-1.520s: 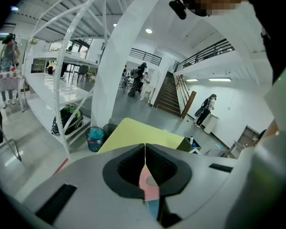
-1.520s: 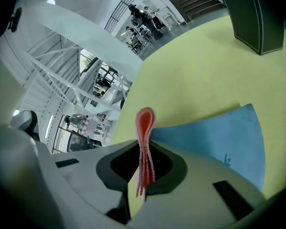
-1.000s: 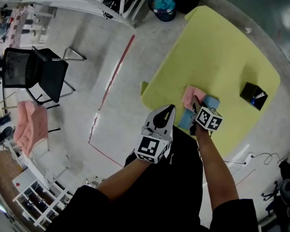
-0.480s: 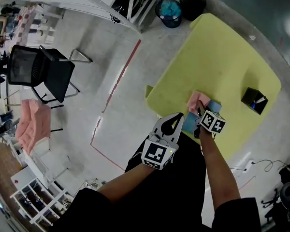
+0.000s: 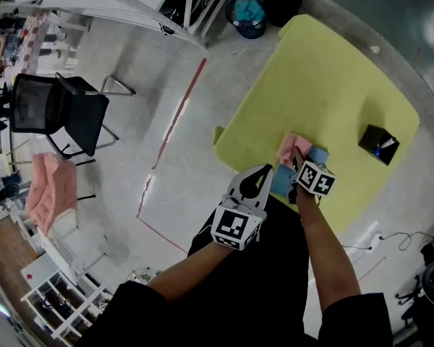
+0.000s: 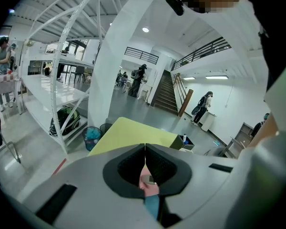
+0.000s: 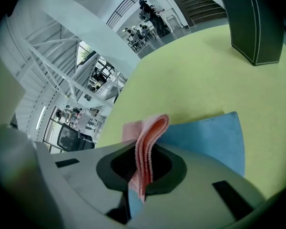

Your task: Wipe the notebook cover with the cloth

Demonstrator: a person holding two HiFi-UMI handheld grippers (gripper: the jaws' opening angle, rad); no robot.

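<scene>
A blue notebook (image 7: 207, 135) lies near the front edge of the yellow-green table (image 5: 333, 85). In the head view the notebook (image 5: 320, 155) shows beside the pink cloth (image 5: 291, 146). My right gripper (image 7: 142, 173) is shut on the pink cloth (image 7: 148, 144), which folds up between the jaws and drapes onto the notebook's left part. In the head view the right gripper (image 5: 298, 163) sits over the notebook. My left gripper (image 5: 264, 173) hangs off the table's near edge, jaws shut with nothing held; in its own view the left gripper (image 6: 145, 162) looks toward the cloth (image 6: 148, 181).
A black box (image 5: 380, 142) stands on the table's right side, and the black box (image 7: 255, 25) shows far right in the right gripper view. Two bins (image 5: 247, 11) sit beyond the table's far corner. A black chair (image 5: 58, 110) stands on the floor at left.
The left gripper rose and moved toward the table's near edge. The right gripper, with the cloth, stayed over the notebook with only a slight shift.
</scene>
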